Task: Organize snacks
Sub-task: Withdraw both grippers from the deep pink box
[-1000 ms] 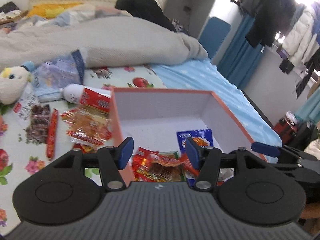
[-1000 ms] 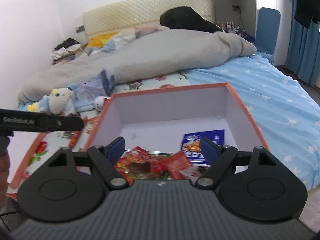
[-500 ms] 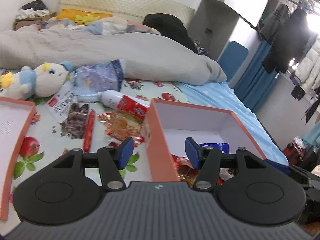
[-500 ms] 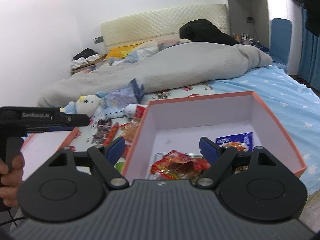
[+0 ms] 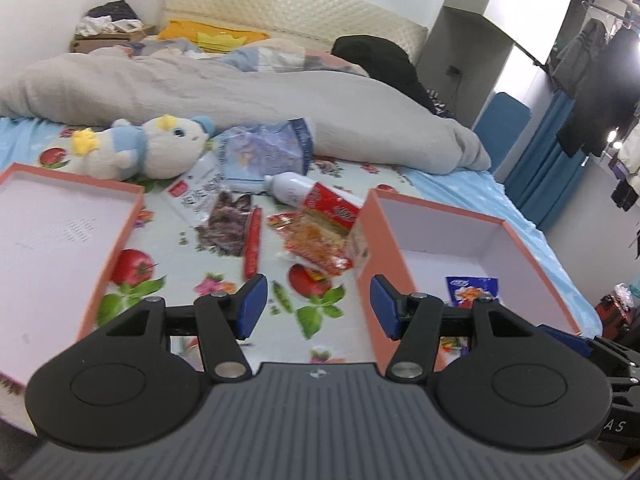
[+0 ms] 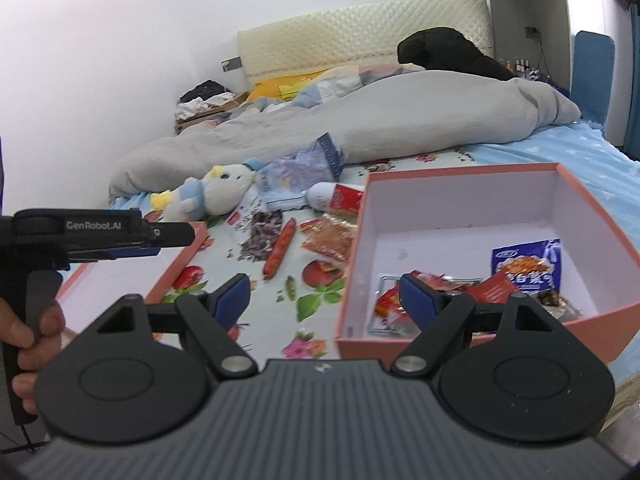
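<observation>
An orange box point(image 6: 592, 204) with a white inside sits on the bed and holds a blue snack bag point(image 6: 524, 264) and red packets point(image 6: 436, 284). Loose snacks lie left of it on the flowered sheet: a red sausage point(image 5: 252, 246), an orange-red packet point(image 5: 316, 246), a dark dried-fruit bag point(image 5: 228, 220), a red-and-white tube point(image 5: 316, 196) and a pale blue bag point(image 5: 266, 152). My left gripper point(image 5: 315, 308) hangs open and empty over the sheet beside the box's left wall point(image 5: 380, 240). My right gripper point(image 6: 326, 300) is open and empty too, straddling the box's near left corner.
The orange box lid point(image 5: 24, 240) lies upturned at the left. A plush toy point(image 5: 156, 150) rests behind the snacks, with a grey duvet point(image 5: 240, 96) across the bed beyond. In the right wrist view a person's hand point(image 6: 28, 340) holds the left gripper's handle.
Both grippers have swung left, away from over the box toward the loose snacks and the lid. Their jaws stayed as wide as before and empty.
</observation>
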{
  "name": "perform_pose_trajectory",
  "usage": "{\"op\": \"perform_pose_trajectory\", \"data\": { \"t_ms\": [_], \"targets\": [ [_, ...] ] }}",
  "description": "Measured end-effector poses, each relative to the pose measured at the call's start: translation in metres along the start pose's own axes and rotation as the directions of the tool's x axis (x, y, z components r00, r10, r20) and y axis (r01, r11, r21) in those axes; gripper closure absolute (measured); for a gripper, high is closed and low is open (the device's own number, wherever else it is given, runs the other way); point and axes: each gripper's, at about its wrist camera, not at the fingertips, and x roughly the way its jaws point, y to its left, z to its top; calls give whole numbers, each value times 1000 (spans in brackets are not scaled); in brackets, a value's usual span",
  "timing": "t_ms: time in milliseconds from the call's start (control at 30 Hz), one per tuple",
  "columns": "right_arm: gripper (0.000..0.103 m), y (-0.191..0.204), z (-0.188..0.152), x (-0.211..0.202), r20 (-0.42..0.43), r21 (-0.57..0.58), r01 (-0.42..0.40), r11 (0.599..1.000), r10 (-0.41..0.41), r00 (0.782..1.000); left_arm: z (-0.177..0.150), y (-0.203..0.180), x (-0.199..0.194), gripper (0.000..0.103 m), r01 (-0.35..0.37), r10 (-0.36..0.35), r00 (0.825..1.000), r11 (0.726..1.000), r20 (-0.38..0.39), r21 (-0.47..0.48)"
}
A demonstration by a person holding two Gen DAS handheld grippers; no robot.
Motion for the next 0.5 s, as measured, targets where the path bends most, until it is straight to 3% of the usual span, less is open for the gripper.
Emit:
{"op": "perform_pose_trajectory", "data": {
  "t_ms": [500],
  "targets": [
    [20,43,-12,-5,-59,-49,-35,998,32,998,-31,45,-37,40,-60,58,998,996,-32,-68]
  ]
}}
